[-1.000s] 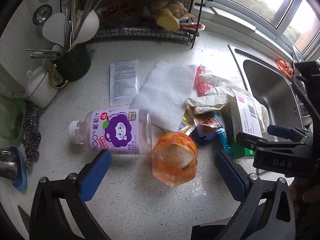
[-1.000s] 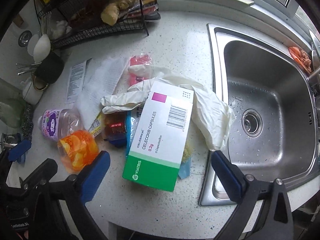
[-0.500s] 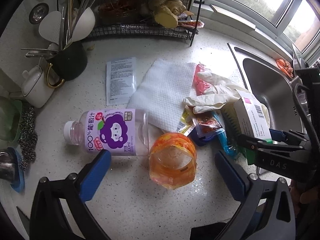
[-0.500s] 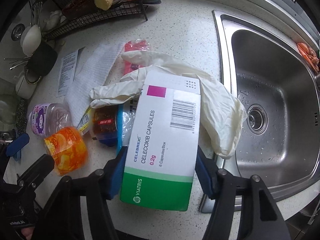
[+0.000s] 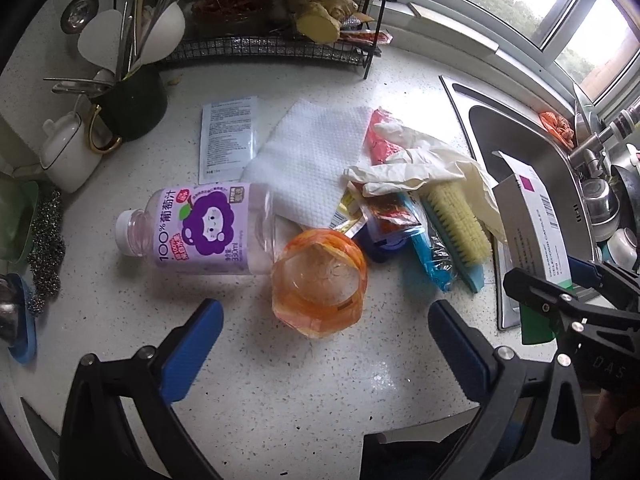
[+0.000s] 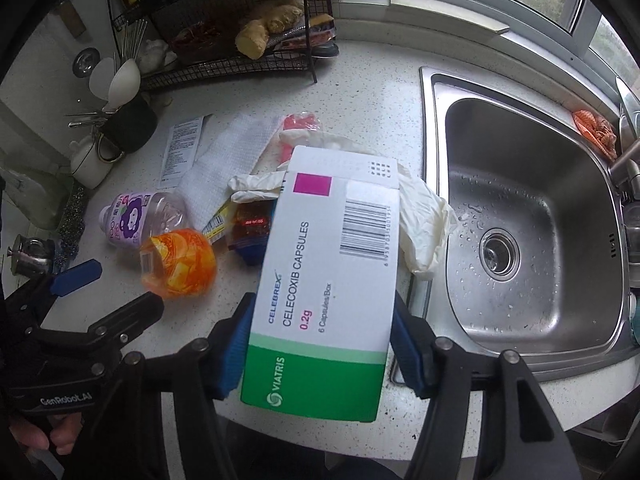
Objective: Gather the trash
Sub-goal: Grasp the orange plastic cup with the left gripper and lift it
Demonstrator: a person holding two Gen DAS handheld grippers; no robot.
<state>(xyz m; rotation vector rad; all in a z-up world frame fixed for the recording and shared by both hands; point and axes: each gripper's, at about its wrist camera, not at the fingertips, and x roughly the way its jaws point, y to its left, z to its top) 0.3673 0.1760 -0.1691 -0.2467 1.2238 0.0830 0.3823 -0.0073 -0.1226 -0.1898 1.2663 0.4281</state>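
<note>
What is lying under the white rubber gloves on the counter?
Under the white gloves lie a pink packet, a red snack wrapper and a yellow-bristled scrub brush, each partly showing. Anything beneath the gloves' middle is covered.

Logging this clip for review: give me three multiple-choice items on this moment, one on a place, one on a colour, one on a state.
1. Where does the grape juice bottle lie?
A. in the sink
B. on the counter, beside the orange cup
C. in the wire rack

2. What colour is the band at the bottom of the medicine box?
A. green
B. red
C. yellow

3. How is the right gripper?
A. open above the box
B. shut on the medicine box
C. shut on a glove

Key: 1 B, it lies on its side next to the orange cup; 2 A, the Viatris band is green; 3 B, both blue fingers press the box's sides.
</note>
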